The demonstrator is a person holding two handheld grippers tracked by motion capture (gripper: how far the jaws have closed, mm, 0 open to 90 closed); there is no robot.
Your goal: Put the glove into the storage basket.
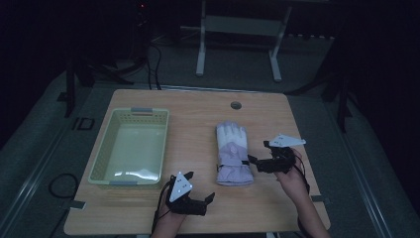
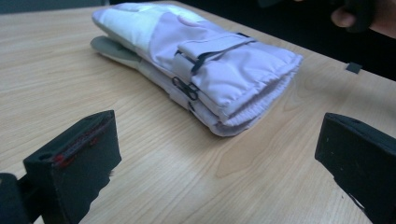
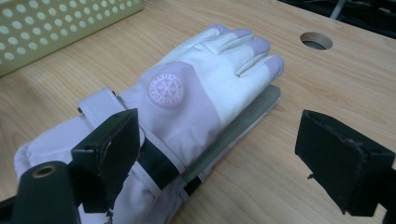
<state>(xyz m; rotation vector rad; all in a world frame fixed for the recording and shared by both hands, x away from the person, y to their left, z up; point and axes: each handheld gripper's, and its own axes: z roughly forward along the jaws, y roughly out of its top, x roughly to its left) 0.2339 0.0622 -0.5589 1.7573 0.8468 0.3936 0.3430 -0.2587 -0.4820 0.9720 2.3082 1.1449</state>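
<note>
High view: gloves (image 1: 232,153) between (open) tongs.

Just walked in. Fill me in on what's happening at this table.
A person at a wooden table holds a two-jaw gripper in each hand. The right gripper is open at the side of a pale lilac and white glove, near its cuff. The glove seems to lie stacked on a second one. The left gripper is open too, near the table's front edge, pointing toward the cuff and apart from it. A pale green basket sits to the left with nothing in it.

Bare tabletop (image 1: 198,134) between basket (image 1: 131,146), gloves (image 1: 233,153)
</note>
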